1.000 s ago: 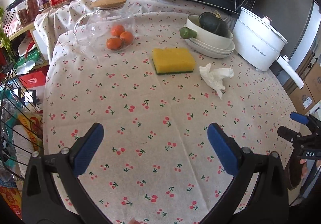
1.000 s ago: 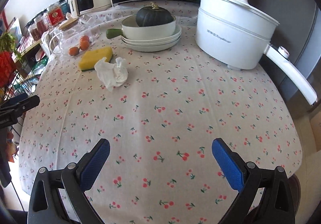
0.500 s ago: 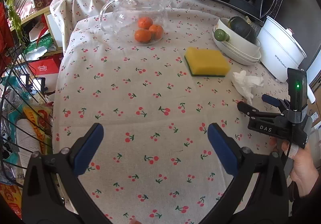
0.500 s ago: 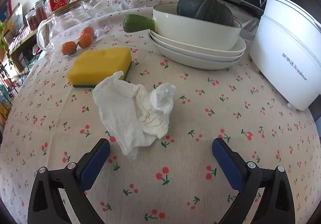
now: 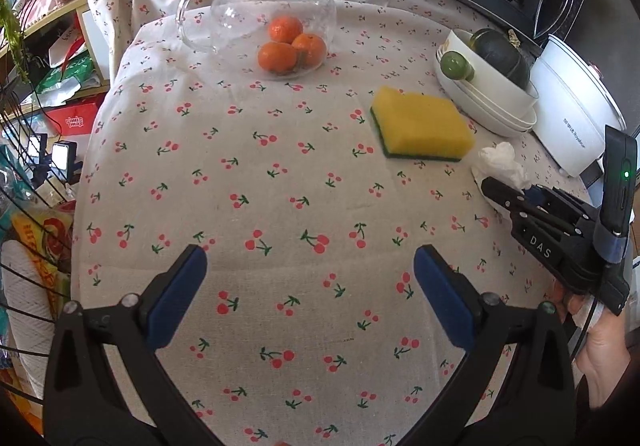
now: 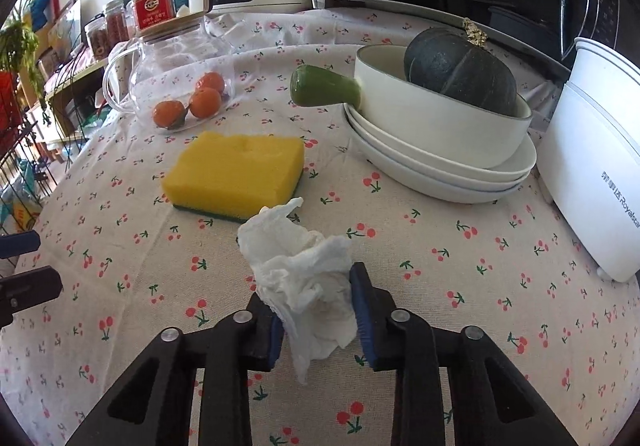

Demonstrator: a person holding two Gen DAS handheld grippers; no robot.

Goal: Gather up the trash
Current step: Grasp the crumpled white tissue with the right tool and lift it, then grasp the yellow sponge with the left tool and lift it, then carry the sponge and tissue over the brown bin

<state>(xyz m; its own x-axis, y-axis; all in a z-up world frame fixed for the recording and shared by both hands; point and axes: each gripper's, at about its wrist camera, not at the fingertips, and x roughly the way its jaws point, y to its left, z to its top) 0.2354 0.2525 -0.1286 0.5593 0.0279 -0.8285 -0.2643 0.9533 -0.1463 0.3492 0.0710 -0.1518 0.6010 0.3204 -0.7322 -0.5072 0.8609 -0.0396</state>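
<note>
Now that my right claw (image 6: 316,320) has clamped from wide open onto the crumpled tissue (image 6: 304,270), removal can proceed; left claw (image 5: 310,296) gapes empty.

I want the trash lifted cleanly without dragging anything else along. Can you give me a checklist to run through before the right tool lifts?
1. Right tool shut on the crumpled tissue: ok, the pads press it from both sides.
2. Whole tissue inside the grip: not ok, much of it sticks out ahead of the pads and a tail hangs below.
3. Tablecloth not pinched along with it: cannot tell, the tissue hides the contact.
4. Yellow sponge apart from the tissue: cannot tell, the tissue's top overlaps the sponge's near edge in this view.
5. Left tool out of the way: ok, open over bare cloth, holding nothing.
</note>
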